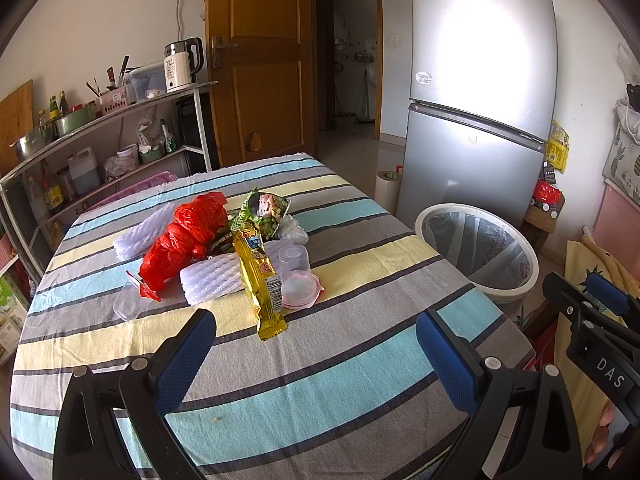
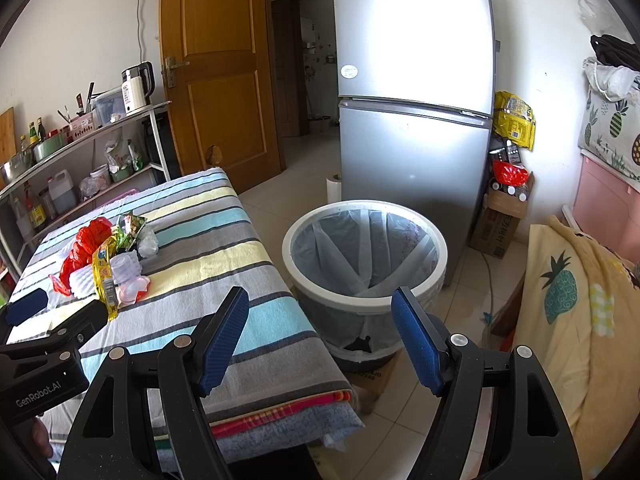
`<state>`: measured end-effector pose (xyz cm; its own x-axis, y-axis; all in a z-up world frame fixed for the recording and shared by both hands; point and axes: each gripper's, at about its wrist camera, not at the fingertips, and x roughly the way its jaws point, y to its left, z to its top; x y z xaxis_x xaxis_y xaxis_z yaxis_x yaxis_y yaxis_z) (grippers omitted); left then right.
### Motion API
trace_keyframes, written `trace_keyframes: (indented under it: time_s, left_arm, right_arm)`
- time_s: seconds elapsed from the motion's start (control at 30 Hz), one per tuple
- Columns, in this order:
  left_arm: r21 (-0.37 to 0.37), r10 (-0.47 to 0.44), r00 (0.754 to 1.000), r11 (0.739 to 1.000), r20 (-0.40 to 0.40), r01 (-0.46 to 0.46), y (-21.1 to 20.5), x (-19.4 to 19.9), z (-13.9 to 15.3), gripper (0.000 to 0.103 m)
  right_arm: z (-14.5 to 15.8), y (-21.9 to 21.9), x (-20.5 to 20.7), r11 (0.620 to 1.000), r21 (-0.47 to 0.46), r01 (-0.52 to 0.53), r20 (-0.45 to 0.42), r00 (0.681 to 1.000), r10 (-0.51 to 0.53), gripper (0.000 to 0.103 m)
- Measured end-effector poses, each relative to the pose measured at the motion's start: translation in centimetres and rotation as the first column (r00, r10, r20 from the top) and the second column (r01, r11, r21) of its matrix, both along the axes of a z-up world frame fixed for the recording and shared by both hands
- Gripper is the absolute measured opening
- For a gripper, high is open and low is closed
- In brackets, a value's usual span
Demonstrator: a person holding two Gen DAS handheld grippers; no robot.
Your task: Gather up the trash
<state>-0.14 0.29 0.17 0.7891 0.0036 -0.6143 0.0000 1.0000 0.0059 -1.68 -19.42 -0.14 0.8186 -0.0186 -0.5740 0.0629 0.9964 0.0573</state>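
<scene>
Left hand-held gripper [image 1: 316, 340]: blue-padded fingers spread wide, holding nothing, poised above the striped cloth of the desk [image 1: 340, 380]. Right hand-held gripper [image 2: 320, 336]: likewise wide open and empty, over the desk's edge, facing the lined trash bin [image 2: 364, 296] on the floor beside the desk. Trash lies heaped mid-desk: red plastic bag [image 1: 188, 236], yellow wrapper [image 1: 262, 280], white foam sleeve [image 1: 212, 280], clear plastic cup [image 1: 296, 276], green snack packet [image 1: 266, 210].

"DAS" on right tool [image 1: 600, 300]; "GenRobot.AI" on left tool [image 2: 28, 312].
</scene>
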Motion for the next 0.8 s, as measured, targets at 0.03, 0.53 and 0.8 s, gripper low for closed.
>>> trace_keyframes:
  time_s: [0.03,0.53,0.8]
  left_arm:
    - [0.001,0.001,1.000,1.000,0.000,-0.001,0.0,0.0,0.0,0.102]
    - [-0.025,0.040,0.999,0.999,-0.008,-0.040,4.1,-0.8,0.4,0.102]
    - [-0.071,0.164,0.986,0.984,-0.007,-0.164,10.9,-2.3,0.4,0.102]
  right_arm:
    - [0.0,0.0,0.0,1.000,0.001,0.000,0.000,1.000,0.000,0.074]
    - [0.0,1.2,0.6,0.995,0.037,-0.097,0.007,0.995,0.097,0.074]
    - [-0.7,5.3,2.3,0.963,0.066,-0.260,-0.011,0.965,0.262,0.074]
